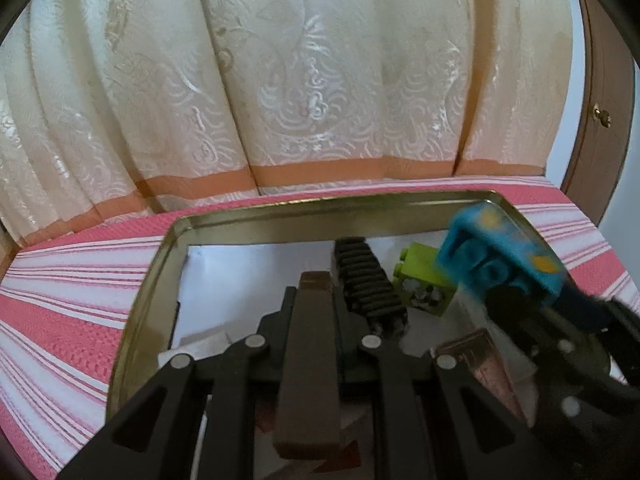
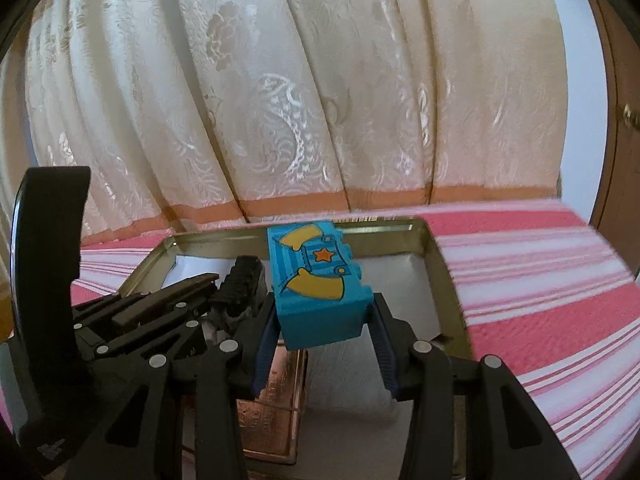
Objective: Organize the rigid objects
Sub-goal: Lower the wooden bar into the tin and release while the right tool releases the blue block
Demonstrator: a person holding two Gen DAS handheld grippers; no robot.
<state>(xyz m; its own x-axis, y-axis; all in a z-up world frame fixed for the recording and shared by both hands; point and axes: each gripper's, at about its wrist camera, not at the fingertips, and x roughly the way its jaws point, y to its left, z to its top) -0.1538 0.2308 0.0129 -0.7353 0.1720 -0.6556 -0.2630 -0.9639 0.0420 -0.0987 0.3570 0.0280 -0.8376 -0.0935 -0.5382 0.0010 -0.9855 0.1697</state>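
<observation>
A: Where does the blue block (image 2: 320, 280) sit?

B: Between the fingers of the right gripper (image 2: 324, 322), held above the metal tray (image 2: 436, 264). The blue pads press its two sides at the near end, so the grasp holds it. From the left wrist camera the same block (image 1: 500, 256) is smeared by blur, and its printed yellow shapes can barely be read there.

A: And the left gripper (image 1: 314, 284)?

B: Its fingers are clenched together with nothing visible between them, tips low over the tray interior. Its own body hides much of the tray floor beneath it.

A: What else lies in the tray?

B: A black ribbed piece (image 1: 368, 284) just beyond the left fingertips, its near end hard to make out. Beside it is a green block (image 1: 424, 284), partly covered by the blue one. A copper-coloured box (image 2: 280, 400) lies under the right gripper, its embossed lettering illegible and its lower part cut off by the linkage.

A: The setting?

B: The tray rests on a pink-and-white striped cloth (image 2: 540, 300), and a cream curtain (image 1: 280, 80) fills the background. Whatever carries the cloth is hidden.
</observation>
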